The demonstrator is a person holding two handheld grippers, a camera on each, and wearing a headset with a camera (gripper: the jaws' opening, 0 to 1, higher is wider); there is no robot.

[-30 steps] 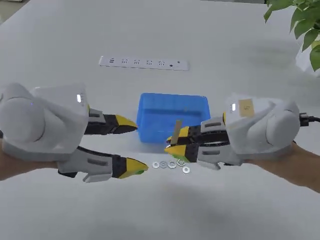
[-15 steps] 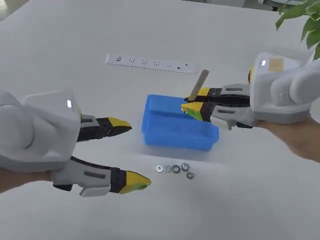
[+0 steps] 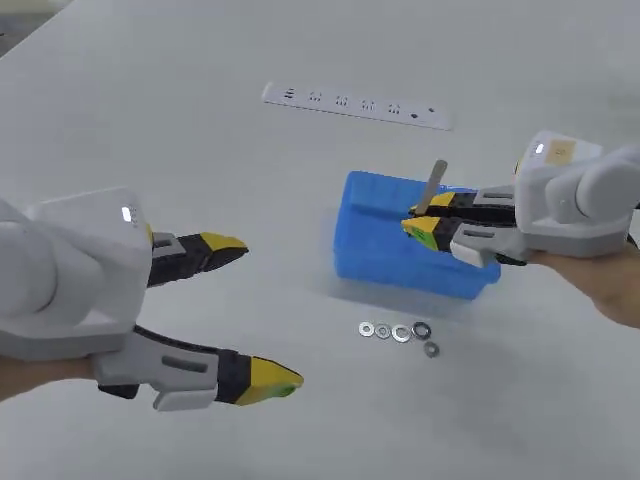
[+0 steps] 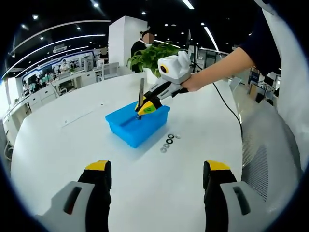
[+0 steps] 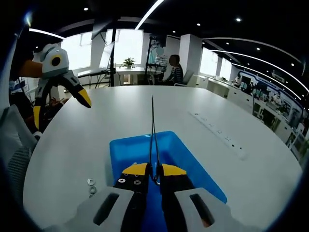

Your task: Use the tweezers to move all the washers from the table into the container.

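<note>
Five washers point(image 3: 400, 333) are sitting on the white table point(image 3: 150, 120), four in a short row and one a bit off the end nearest the person. They're just in front of the blue container point(image 3: 400, 270), close to its front wall but not touching it. I can't make out whether any washers are inside the bin.

The tweezers point(image 3: 432, 188) are pinched in the right gripper point(image 3: 425, 222). Its jaws are closed tight on the lower end and the thin steel legs poke out past the yellow tips, tilted upward. That gripper is up over the container. No idea if there's a washer in the tweezer tips, too small to see.

The left gripper point(image 3: 265, 312) is well off to the left of the bin, above bare tabletop, with its jaws spread wide and nothing in them.

Further back on the table there's a white power strip point(image 3: 355, 105) lying flat.
</note>
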